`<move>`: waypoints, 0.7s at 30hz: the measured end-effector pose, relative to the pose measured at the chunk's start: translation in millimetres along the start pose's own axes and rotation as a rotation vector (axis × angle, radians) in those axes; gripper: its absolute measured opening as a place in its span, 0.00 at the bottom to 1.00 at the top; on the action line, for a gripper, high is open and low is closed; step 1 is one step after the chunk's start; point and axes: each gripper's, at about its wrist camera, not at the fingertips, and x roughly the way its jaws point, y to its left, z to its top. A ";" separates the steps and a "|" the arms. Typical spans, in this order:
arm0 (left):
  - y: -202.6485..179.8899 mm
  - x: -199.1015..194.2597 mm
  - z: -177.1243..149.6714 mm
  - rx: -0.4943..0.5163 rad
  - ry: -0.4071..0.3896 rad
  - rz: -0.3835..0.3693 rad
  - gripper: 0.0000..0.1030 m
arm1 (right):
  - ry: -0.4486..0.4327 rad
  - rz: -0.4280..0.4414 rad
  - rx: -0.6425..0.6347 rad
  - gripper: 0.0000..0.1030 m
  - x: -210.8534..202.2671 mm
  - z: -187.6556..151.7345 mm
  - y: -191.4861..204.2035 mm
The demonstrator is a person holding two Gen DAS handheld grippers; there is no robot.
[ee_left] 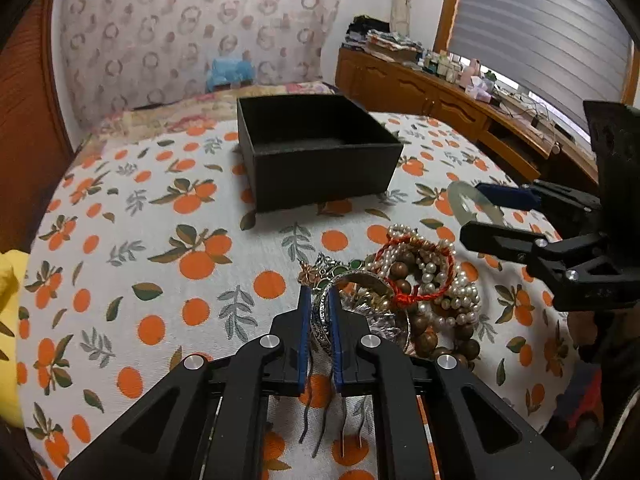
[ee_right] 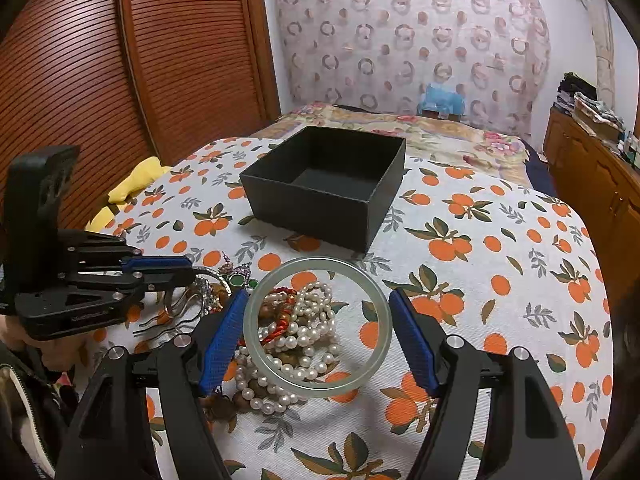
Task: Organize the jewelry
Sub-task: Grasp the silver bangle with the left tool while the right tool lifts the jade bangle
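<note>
An open black box point(ee_left: 320, 156) point(ee_right: 332, 184) stands on the orange-print cloth. A jewelry pile point(ee_left: 420, 292) point(ee_right: 296, 332) of pearl strands, wooden beads and a red cord lies in front of it. My left gripper point(ee_left: 319, 300) point(ee_right: 188, 270) is shut on a silver bangle point(ee_left: 352, 280) at the pile's left edge. My right gripper point(ee_right: 318, 308) point(ee_left: 468, 208) is shut on a pale green jade bangle point(ee_right: 318, 326) point(ee_left: 464, 204), held flat a little above the pile between both blue pads.
A yellow cloth point(ee_right: 132, 184) lies at the bed's left edge by a wooden louvred door point(ee_right: 120, 80). A wooden dresser point(ee_left: 460, 108) with bottles stands on the right. Hairpins point(ee_left: 320, 420) lie under my left gripper.
</note>
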 end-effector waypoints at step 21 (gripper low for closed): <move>29.1 -14.9 42.7 -0.046 -0.123 0.063 0.04 | -0.063 -0.041 -0.035 0.72 5.7 46.2 -10.0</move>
